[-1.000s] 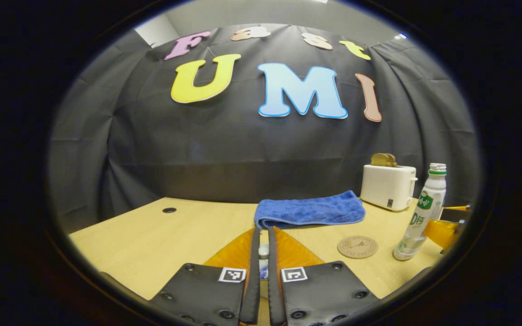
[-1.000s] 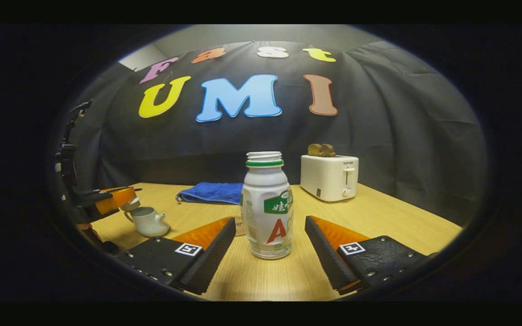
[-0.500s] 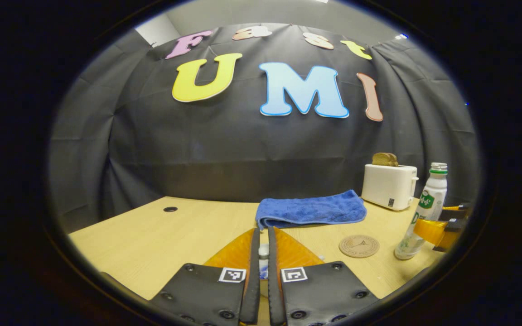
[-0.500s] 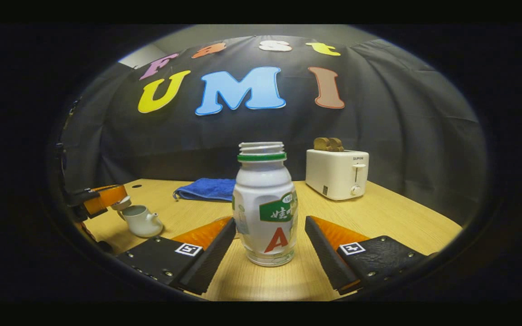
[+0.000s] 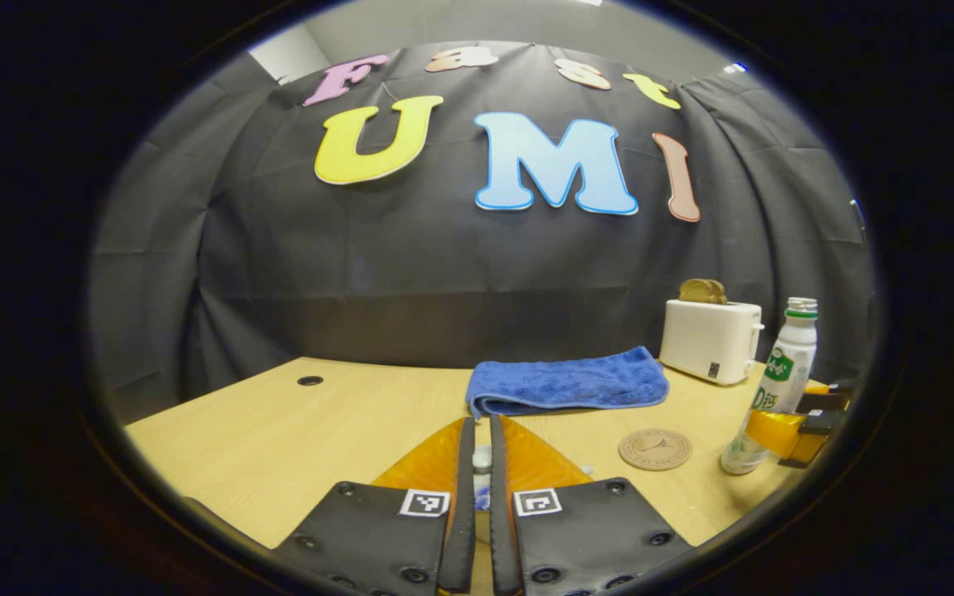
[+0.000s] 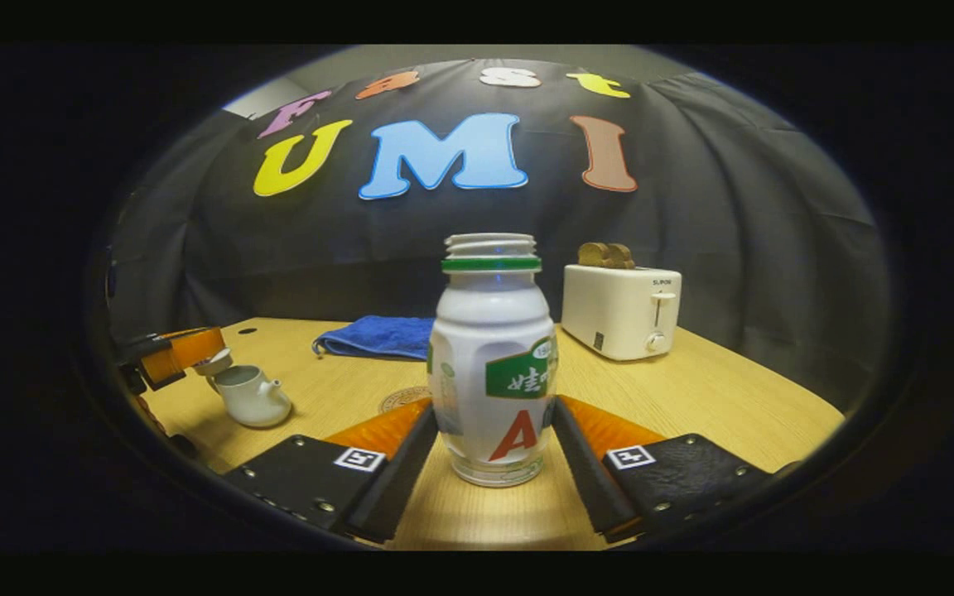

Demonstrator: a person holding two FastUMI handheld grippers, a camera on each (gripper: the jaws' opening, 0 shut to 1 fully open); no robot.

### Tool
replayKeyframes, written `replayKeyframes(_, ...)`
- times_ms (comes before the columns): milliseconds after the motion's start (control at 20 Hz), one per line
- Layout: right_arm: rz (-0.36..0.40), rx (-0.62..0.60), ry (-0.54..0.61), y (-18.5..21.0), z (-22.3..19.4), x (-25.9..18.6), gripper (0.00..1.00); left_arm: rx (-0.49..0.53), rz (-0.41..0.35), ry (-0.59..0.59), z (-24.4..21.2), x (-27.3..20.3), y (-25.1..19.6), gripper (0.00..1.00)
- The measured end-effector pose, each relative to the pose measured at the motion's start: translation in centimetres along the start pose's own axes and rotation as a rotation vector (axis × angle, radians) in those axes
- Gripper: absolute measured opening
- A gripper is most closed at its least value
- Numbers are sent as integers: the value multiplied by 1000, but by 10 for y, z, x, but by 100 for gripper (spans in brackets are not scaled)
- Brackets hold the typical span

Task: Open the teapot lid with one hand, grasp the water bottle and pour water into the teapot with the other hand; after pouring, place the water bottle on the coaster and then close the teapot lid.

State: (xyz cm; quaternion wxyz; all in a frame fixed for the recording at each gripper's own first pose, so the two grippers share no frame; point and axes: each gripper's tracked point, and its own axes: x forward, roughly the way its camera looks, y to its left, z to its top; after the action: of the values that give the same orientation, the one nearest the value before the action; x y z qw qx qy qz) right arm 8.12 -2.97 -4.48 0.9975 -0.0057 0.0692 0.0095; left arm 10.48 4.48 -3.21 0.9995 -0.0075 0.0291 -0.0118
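Observation:
The uncapped white water bottle (image 6: 491, 356) stands on the table, and my right gripper (image 6: 493, 422) is shut on it, one finger against each side. In the left gripper view that bottle (image 5: 779, 389) is at the far right, with the right gripper (image 5: 796, 426) around its lower half. My left gripper (image 5: 477, 439) is shut on the small white teapot lid (image 5: 482, 458). The right gripper view has the left gripper (image 6: 171, 356) holding the lid (image 6: 214, 362) just above and left of the open white teapot (image 6: 249, 397). A round coaster (image 5: 655, 449) lies left of the bottle.
A folded blue towel (image 5: 564, 382) lies at the back of the wooden table (image 5: 278, 430). A white toaster (image 5: 710, 339) with bread in it stands at the back right. A small cable hole (image 5: 309, 381) sits at the back left.
My right gripper moved forward around the bottle and its fingers closed from wide apart onto its sides. The left gripper kept still with the lid.

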Motion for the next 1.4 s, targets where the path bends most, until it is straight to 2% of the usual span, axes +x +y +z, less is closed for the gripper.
replayKeyframes(250, 4, -28, 0, 0, 1, -1, 81, -4, -6, 4, 0, 1, 0, 18)
replayKeyframes(300, 2, -37, 0, 0, 2, -2, 81, -3, -7, 5, 0, 0, -1, 14)
replayKeyframes(500, -12, -119, -11, 6, 11, -2, 81, -7, -8, 1, 2, -3, 0, 18)
replayKeyframes(650, -19, -215, -25, 13, 20, -1, 81, -21, -1, 1, 2, -2, 4, 18)
replayKeyframes(700, -24, -249, -29, 14, 23, 0, 81, -23, 3, 4, 1, -3, 6, 14)
replayKeyframes(850, -35, -361, -52, 19, 32, 2, 82, -21, 18, 8, 1, -4, 14, 18)
replayKeyframes(1400, -35, -854, -180, 55, 67, 12, 82, -28, 76, -13, 10, -15, 43, 18)
